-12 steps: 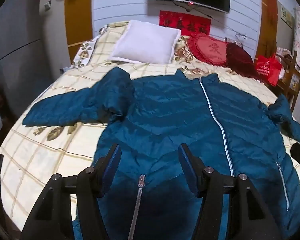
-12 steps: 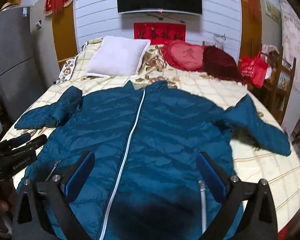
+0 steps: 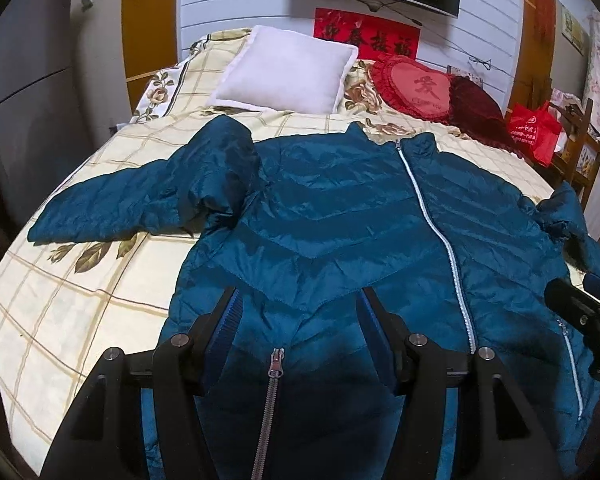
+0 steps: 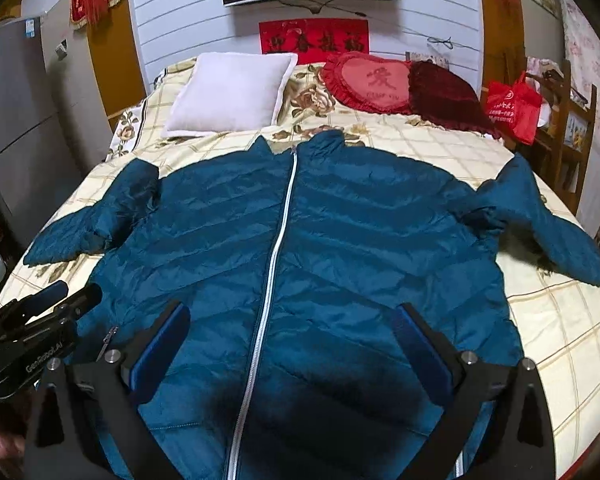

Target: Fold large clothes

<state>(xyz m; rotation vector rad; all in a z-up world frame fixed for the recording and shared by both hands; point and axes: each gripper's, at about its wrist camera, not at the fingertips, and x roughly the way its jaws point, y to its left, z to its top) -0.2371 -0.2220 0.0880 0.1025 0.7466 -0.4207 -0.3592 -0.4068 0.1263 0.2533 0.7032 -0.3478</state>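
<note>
A large teal quilted jacket (image 3: 340,216) lies spread front-up on the bed, zipped, with a silver front zipper (image 4: 274,264). It fills the right wrist view too (image 4: 340,240). Its left sleeve (image 3: 140,196) is bent and bunched at the shoulder; its right sleeve (image 4: 540,220) angles out toward the bed's right edge. My left gripper (image 3: 298,312) is open and empty, hovering over the hem by a pocket zipper (image 3: 274,364). My right gripper (image 4: 290,328) is wide open and empty above the lower middle of the jacket.
The bed (image 3: 60,300) has a cream checked floral cover. A white pillow (image 3: 284,72) and red heart cushions (image 3: 416,88) lie at the head. A red bag (image 4: 512,108) on a wooden rack stands right. A grey fridge (image 4: 8,112) stands left.
Both grippers have shifted slightly; the views sit a little lower and nearer the hem. The jacket has not moved.
</note>
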